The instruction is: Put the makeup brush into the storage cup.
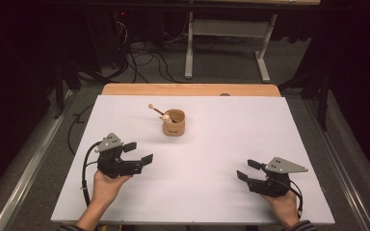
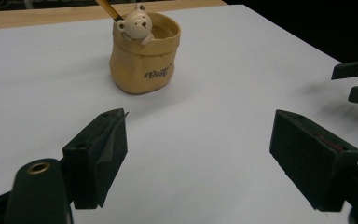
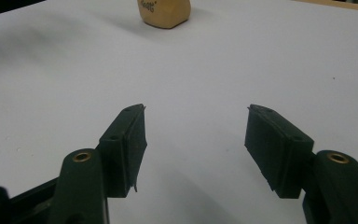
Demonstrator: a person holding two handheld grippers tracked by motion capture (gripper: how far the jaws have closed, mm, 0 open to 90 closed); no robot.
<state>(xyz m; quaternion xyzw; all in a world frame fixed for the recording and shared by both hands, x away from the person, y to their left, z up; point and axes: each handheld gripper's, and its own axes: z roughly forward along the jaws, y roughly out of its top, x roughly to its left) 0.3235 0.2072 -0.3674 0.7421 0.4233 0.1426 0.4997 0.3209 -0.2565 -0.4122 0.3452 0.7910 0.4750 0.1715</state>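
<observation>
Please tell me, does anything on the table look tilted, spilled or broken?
Nothing looks spilled or broken. The tan cup stands upright on the white table. Only the stick with a bear head leans over its rim, which seems intended. Both grippers rest open, apart from it.

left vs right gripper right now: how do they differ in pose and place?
The left gripper sits nearer the tan cup; the right gripper sits farther from it, closer to the table's near edge. The left gripper's jaws point toward the right side of the high view; the right gripper's point left. Shared: both open, holding nothing, each in one hand.
</observation>
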